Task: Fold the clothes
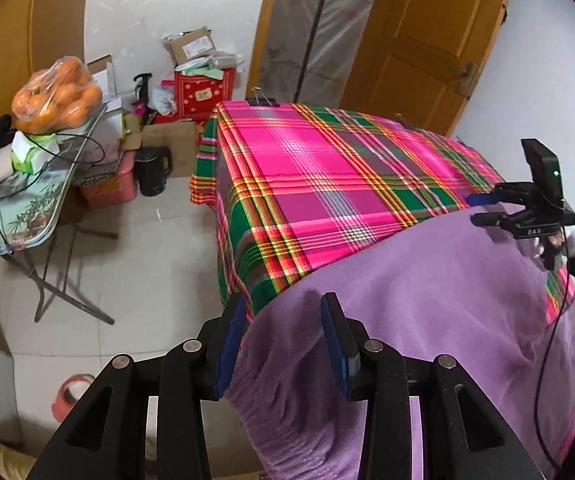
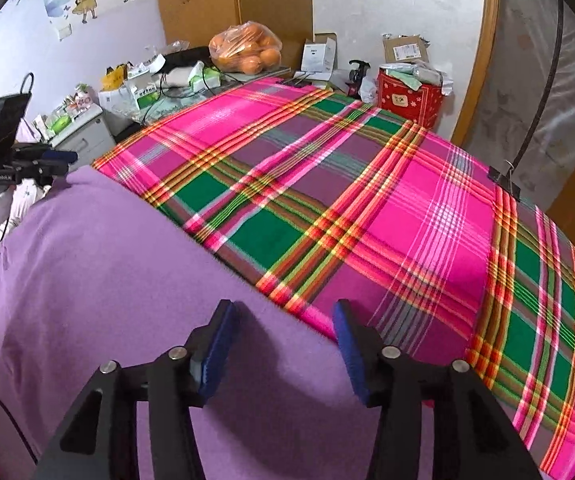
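A purple knit garment (image 1: 427,300) lies spread on the near part of a table covered with a pink, green and yellow plaid cloth (image 1: 307,168). Its ribbed hem hangs over the table's near left corner. My left gripper (image 1: 283,312) is open, its blue pads straddling that hanging edge. My right gripper (image 2: 283,316) is open just above the garment (image 2: 107,280) near its far edge, by the plaid cloth (image 2: 367,184). Each gripper shows in the other's view: the right one (image 1: 483,208) and the left one (image 2: 57,160).
A folding side table (image 1: 39,200) with a bag of oranges (image 1: 57,96) stands left of the table. A black kettle (image 1: 153,170), boxes and a red tin (image 1: 203,94) sit on the floor. Binder clips (image 2: 505,184) pin the cloth. A wooden door (image 1: 427,40) is behind.
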